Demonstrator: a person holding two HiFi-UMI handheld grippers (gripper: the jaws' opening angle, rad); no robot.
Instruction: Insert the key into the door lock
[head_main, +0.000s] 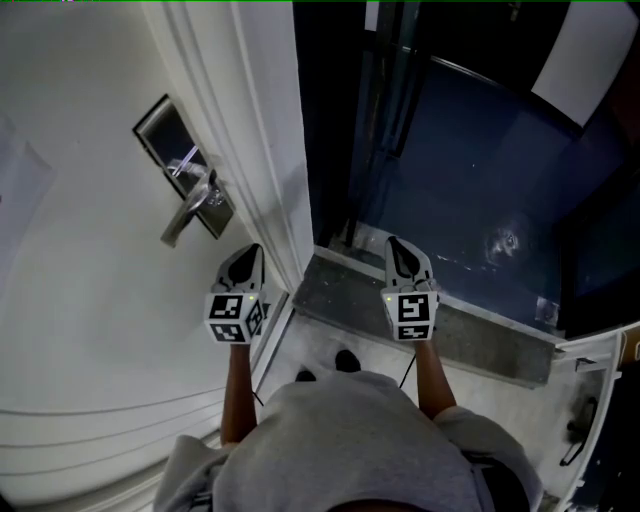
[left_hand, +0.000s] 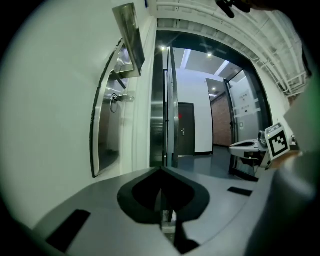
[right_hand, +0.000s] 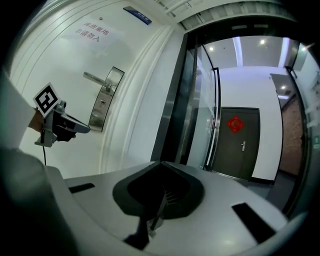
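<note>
Key (left_hand: 122, 98) seemingly jutting from the lock plate (head_main: 158, 128) looks light, stiff, slick; I'd pinch its bow, though left gripper (head_main: 248, 252) and right gripper (head_main: 397, 245) jaws sit together.

A dark blue floor (head_main: 470, 180) lies past the doorway, and it shines in spots. A grey stone step (head_main: 480, 338) runs along its near edge. Far down the hall stands a dark door (right_hand: 230, 155) with a red decoration (right_hand: 235, 123) on it. Small lights (right_hand: 261, 42) glow in the ceiling. A brick wall (left_hand: 221, 125) shows beside it.
</note>
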